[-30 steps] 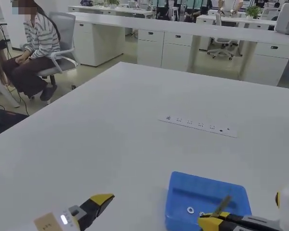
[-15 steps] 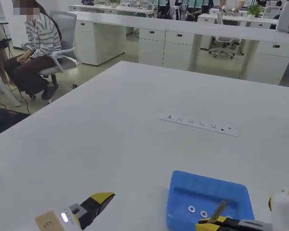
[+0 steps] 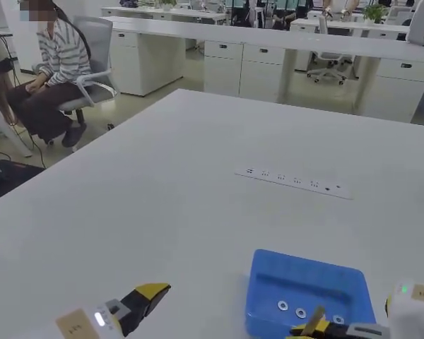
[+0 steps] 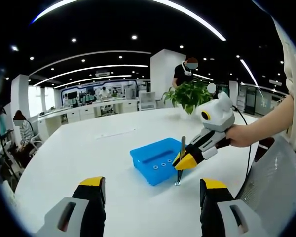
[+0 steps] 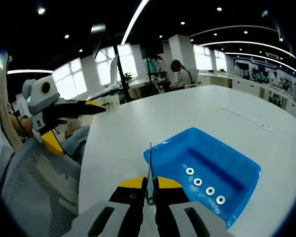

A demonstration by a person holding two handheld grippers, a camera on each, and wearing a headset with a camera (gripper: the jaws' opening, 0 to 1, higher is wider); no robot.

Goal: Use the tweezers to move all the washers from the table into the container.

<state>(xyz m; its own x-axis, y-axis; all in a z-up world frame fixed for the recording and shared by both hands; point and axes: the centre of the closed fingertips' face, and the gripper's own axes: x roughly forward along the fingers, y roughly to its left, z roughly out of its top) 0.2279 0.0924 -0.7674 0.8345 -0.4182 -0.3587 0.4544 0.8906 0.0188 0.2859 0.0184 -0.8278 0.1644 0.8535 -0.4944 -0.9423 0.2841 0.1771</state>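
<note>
- While the right gripper (image 5: 149, 186) is clamped tight on the tweezers (image 5: 149, 163), the left gripper (image 4: 151, 190) hangs with its jaws wide apart and nothing between them, off to the side of the work.
- Four washers (image 5: 198, 181) lie in a row on the floor of the blue container (image 5: 237, 168), which sits on the white counter (image 5: 187, 113).
- Seen from the left gripper view, the tweezers point down and their tip meets the counter just beside the container's near corner. A small dark speck sits at the tip, too small to tell whether it is a washer.
- My reading is that the step in hand is a pickup outside the container, with most of the job likely done.
- The next move, as I judge it, is to pinch the tweezers on whatever lies at the tip and lift it clear of the container wall. It then goes over the rim and is released above the row. A thin flat ring may slip, so the squeeze needs to be steady.
</note>
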